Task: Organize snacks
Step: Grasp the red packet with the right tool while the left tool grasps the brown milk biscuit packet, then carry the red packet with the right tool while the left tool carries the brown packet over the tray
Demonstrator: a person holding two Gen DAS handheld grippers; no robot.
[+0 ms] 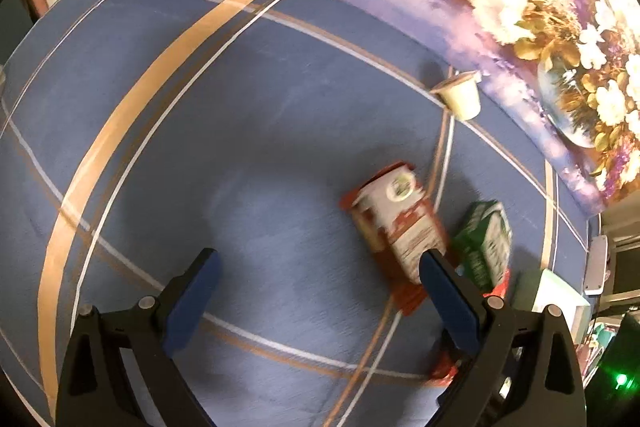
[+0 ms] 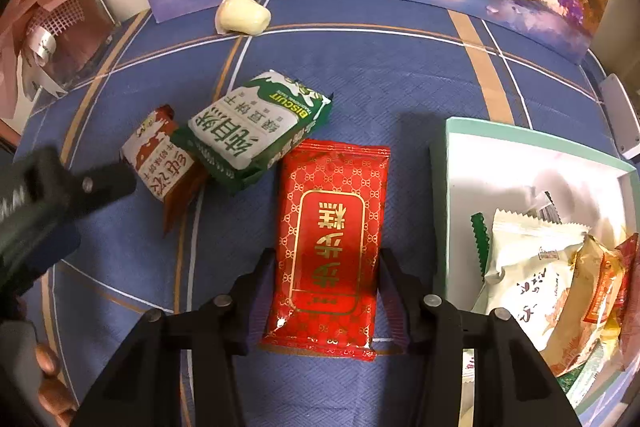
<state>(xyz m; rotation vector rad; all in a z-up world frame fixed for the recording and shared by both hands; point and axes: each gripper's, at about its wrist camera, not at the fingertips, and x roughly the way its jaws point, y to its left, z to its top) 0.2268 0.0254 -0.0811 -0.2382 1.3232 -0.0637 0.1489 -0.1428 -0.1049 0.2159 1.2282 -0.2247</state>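
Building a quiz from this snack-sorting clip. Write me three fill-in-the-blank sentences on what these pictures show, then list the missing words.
1. The right gripper has its jaws on either side of the ____ packet.
2. The word BISCUIT is printed on the ____ packet.
3. The sorted snacks lie in the white box with a pale ____ rim.
4. The left gripper has its jaws ____, with nothing between them.

Missing words: red; green; green; open
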